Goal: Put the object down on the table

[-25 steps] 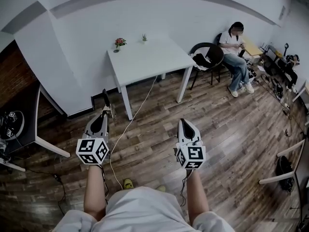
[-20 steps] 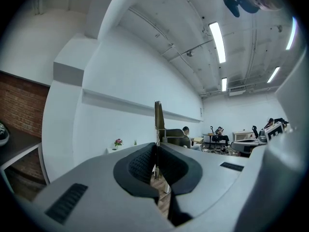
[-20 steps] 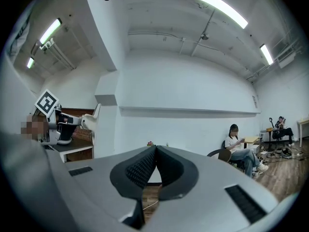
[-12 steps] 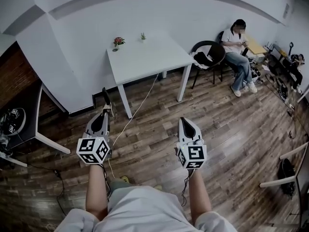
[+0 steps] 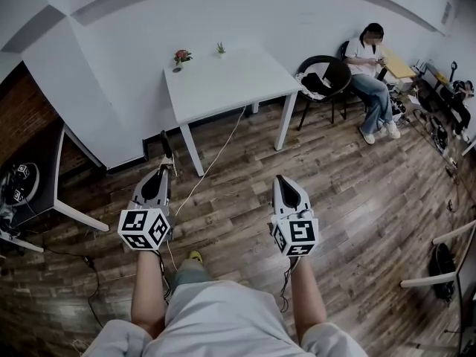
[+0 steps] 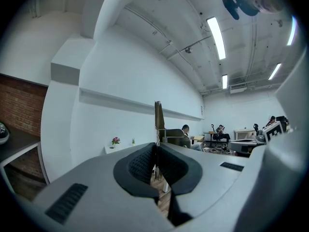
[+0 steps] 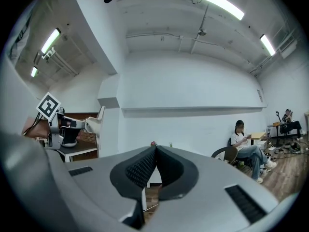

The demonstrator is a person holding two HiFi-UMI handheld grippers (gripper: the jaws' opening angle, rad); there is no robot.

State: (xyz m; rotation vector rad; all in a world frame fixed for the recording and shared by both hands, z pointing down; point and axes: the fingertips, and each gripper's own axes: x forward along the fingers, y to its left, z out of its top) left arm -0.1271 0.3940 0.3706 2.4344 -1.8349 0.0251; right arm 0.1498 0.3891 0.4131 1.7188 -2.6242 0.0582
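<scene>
A thin dark flat object (image 5: 163,147) sticks up from my left gripper (image 5: 164,169), which is shut on its lower end. In the left gripper view the object (image 6: 158,117) rises as a narrow brown strip from between the pads, with the left gripper (image 6: 155,148) pointing level. My right gripper (image 5: 282,180) is shut with nothing in it, and its pads meet in the right gripper view (image 7: 155,152). Both hang over the wooden floor, short of the white table (image 5: 223,80) ahead.
A small flower pot (image 5: 181,56) and a tiny plant (image 5: 221,48) stand at the table's far edge. A white cable (image 5: 216,158) runs from the table across the floor. A seated person (image 5: 370,58) and a black chair (image 5: 327,80) are at the right. A dark table (image 5: 44,177) stands at the left.
The person carrying the grippers has stepped a little across the floor, and the view has shifted with them. Both grippers keep the same pose; the left one still grips the object.
</scene>
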